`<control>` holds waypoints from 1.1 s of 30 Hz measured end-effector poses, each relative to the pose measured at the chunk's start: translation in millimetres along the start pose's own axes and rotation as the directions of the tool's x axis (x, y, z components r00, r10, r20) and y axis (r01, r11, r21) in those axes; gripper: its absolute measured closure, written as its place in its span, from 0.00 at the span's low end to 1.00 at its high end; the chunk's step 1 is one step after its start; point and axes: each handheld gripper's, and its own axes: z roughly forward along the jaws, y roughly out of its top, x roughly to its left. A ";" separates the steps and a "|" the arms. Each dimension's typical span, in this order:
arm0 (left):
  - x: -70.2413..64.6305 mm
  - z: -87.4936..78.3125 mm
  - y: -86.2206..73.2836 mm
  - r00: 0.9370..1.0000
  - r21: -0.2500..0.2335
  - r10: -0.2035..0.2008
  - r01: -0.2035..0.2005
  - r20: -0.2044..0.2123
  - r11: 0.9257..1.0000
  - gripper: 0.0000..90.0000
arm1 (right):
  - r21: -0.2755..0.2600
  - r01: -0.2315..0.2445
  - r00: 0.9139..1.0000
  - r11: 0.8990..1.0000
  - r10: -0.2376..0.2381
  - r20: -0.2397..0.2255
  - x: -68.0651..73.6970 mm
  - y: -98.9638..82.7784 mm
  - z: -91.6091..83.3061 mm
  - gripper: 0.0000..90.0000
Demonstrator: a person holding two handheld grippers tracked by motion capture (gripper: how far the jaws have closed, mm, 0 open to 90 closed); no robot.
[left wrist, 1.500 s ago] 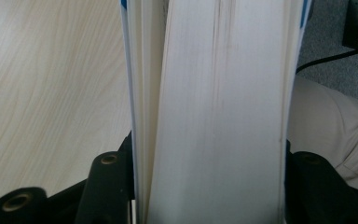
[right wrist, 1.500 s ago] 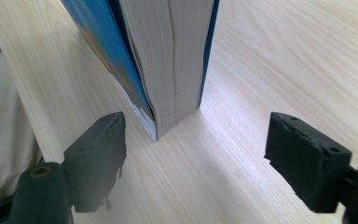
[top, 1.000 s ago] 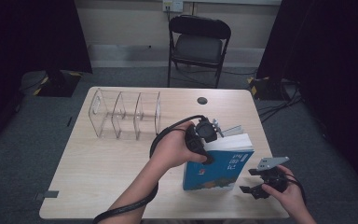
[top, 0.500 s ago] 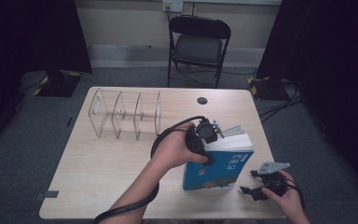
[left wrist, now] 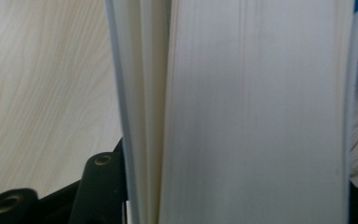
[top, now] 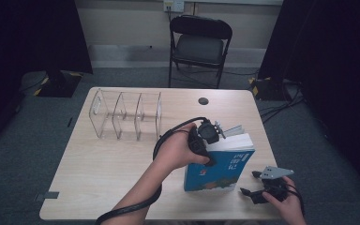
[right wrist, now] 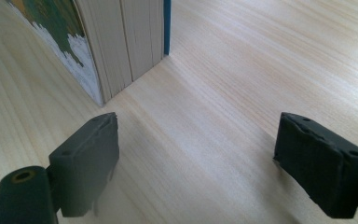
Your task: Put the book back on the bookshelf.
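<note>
From above, my left gripper point(top: 211, 133) clamps the thick blue-covered paperback book point(top: 220, 166), propped upright on the pale wooden table point(top: 103, 164) near the clear acrylic divider rack point(top: 126, 115). Left gripper view: smooth cream page edges point(left wrist: 256, 112) between my jaws. Right gripper view: my right gripper point(right wrist: 196, 154) has just been opening, jaws apart, nothing between. Next, I reckon, into the rack.

Black claws point(right wrist: 196, 163), seemingly rubber-padded; black trailing cable point(top: 136, 208).

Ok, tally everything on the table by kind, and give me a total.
Books: 1, blue cover
Clear divider racks: 1
Black round discs: 1
Hand-held claws: 2, left, right
Total: 5
</note>
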 end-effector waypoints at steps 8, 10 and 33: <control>-4.9 0.6 0.5 0.999 0.016 -0.022 0.022 -0.026 1.000 0.49 | -0.002 -0.001 1.000 1.000 0.001 -0.003 -0.1 -0.1 0.1 0.15; -5.1 0.6 0.6 0.999 0.019 -0.006 0.007 -0.031 1.000 0.48 | -0.002 -0.001 1.000 1.000 0.001 -0.003 -0.1 -0.1 0.2 0.15; -16.4 -3.0 -6.3 0.999 -0.026 0.052 -0.052 -0.010 0.998 0.68 | 0.001 -0.001 1.000 1.000 0.001 0.001 0.2 0.1 -0.1 0.15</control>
